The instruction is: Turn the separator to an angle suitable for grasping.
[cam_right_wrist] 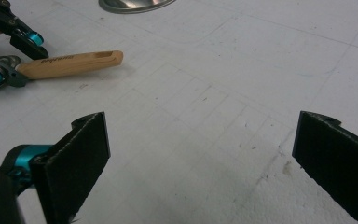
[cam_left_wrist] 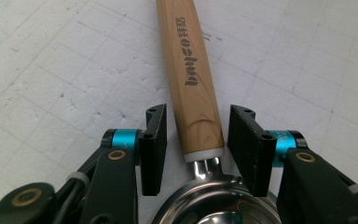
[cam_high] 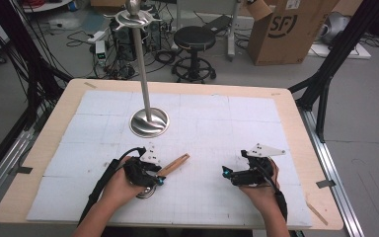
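Left gripper [cam_left_wrist: 196,149]: your jaws stand apart, straddling the wooden handle [cam_left_wrist: 189,74] near its metal neck, not clamped
Strainer [cam_left_wrist: 214,207]: lies flat on the white mat [cam_high: 217,128], near edge, left of centre
Right gripper [cam_right_wrist: 200,163]: your jaws gape wide over bare mat, well apart from the strainer

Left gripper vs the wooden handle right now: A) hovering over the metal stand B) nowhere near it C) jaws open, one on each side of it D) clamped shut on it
C: in the left gripper view the left gripper has its jaws apart, with gaps on both sides of the wooden handle.
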Action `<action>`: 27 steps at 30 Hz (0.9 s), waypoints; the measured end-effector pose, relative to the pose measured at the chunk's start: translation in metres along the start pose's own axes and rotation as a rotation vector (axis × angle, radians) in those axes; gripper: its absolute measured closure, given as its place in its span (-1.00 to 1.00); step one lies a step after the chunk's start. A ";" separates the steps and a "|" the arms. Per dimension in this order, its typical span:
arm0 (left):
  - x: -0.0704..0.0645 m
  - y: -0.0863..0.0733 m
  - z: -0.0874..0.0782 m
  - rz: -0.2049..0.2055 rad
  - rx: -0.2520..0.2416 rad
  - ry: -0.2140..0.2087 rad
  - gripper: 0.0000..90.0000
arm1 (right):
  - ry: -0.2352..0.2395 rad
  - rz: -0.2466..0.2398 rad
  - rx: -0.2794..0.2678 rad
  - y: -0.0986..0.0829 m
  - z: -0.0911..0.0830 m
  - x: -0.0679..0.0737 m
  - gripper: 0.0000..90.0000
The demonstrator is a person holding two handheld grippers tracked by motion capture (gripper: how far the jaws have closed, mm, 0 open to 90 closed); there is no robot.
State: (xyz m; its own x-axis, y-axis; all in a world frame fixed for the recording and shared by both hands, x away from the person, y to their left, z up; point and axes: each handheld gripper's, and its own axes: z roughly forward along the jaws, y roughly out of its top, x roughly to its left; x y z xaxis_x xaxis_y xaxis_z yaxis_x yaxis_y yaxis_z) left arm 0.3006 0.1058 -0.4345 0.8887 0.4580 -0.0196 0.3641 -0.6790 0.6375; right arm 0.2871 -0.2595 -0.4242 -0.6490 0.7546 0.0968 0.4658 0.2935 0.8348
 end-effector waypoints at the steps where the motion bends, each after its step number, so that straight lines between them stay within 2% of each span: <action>1: 0.000 0.001 0.000 0.003 0.009 0.000 0.29 | -0.001 0.004 0.001 0.000 -0.001 0.000 -0.94; 4: -0.002 0.004 -0.001 0.016 0.045 0.006 0.34 | 0.000 0.002 -0.002 0.000 -0.001 -0.001 -0.94; 7: -0.003 0.007 -0.001 0.024 0.060 0.007 0.37 | -0.001 0.001 -0.002 0.000 -0.001 -0.001 -0.94; 12: -0.002 0.010 0.000 0.011 0.088 -0.004 0.39 | -0.001 0.005 0.004 0.000 -0.001 0.000 -0.94; 16: -0.004 0.015 0.001 0.032 0.119 0.010 0.40 | -0.001 0.009 -0.004 -0.001 -0.003 -0.001 -0.94; 17: -0.005 0.016 0.001 0.041 0.132 0.025 0.37 | -0.003 0.009 -0.006 -0.001 -0.004 -0.002 -0.94; 21: -0.003 0.017 0.002 0.021 0.140 0.011 0.34 | -0.003 0.010 -0.002 -0.001 -0.004 -0.002 -0.94; 27: 0.000 0.018 0.002 0.017 0.147 -0.003 0.37 | -0.004 0.009 0.002 -0.002 -0.004 -0.001 -0.94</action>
State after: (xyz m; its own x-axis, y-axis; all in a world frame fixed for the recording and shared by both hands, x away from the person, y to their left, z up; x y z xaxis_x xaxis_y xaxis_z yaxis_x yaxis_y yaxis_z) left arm 0.3075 0.0923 -0.4251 0.8958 0.4443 -0.0117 0.3855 -0.7636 0.5179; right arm 0.2850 -0.2630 -0.4238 -0.6421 0.7598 0.1020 0.4731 0.2880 0.8326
